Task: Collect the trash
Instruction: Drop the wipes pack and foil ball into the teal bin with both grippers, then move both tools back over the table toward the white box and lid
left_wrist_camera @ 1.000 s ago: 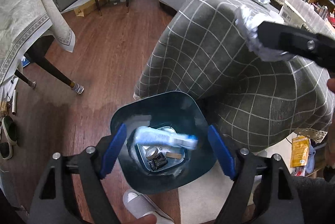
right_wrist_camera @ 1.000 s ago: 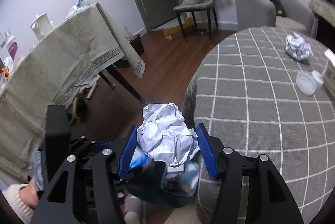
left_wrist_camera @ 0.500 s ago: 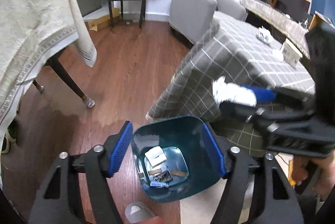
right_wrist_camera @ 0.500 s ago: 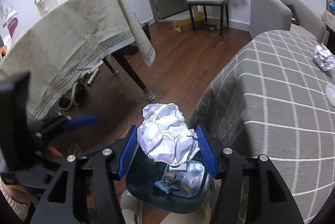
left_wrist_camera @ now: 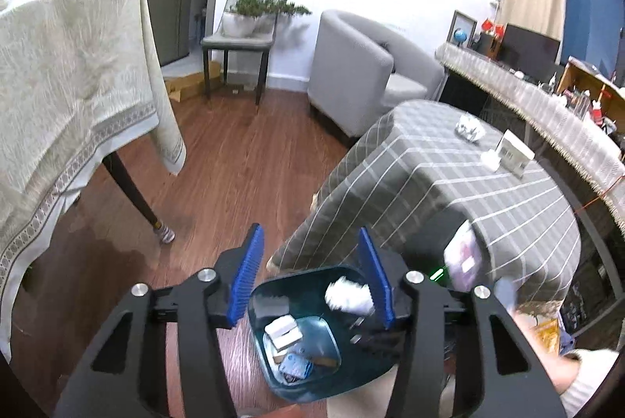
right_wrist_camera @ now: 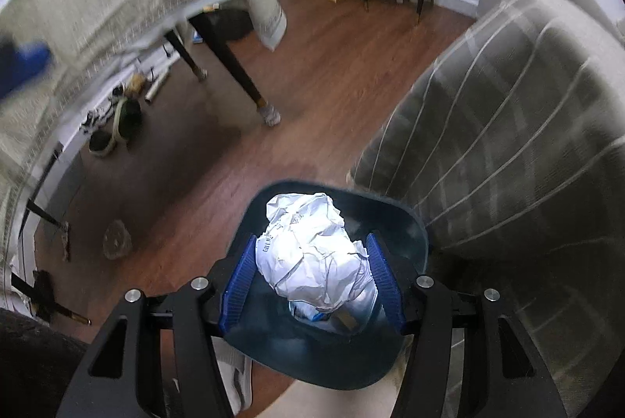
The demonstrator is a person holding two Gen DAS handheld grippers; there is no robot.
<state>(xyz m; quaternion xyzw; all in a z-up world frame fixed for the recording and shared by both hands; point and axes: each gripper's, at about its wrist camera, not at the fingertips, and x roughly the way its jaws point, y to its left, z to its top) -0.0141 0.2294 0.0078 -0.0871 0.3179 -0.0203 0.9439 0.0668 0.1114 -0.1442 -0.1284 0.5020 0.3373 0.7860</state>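
Seen from the right wrist, my right gripper (right_wrist_camera: 312, 277) is shut on a crumpled white paper ball (right_wrist_camera: 312, 258) and hangs right over the mouth of the dark teal bin (right_wrist_camera: 273, 351). The left wrist view shows my left gripper (left_wrist_camera: 312, 277) above and behind the bin (left_wrist_camera: 351, 379), jaws closing with nothing between them. Inside the bin lie a small white box (left_wrist_camera: 283, 334) and bluish scraps. The paper ball (left_wrist_camera: 347, 295) shows at the bin's mouth. On the grey checked table (left_wrist_camera: 449, 191) rests a crumpled foil ball (left_wrist_camera: 470, 129).
A white carton (left_wrist_camera: 511, 152) stands on the checked table. To the left, a beige-clothed table (left_wrist_camera: 78, 97) with a dark leg (left_wrist_camera: 136, 199) overhangs the wood floor. A grey armchair (left_wrist_camera: 359, 70) and a chair with a plant (left_wrist_camera: 238, 39) stand at the back. Shoes (right_wrist_camera: 121, 121) lie under the beige table.
My left gripper rose and tilted up while its jaws narrowed; the wrapper seen between them earlier is gone from them. My right gripper came down from the table edge to over the bin, still holding the paper ball.
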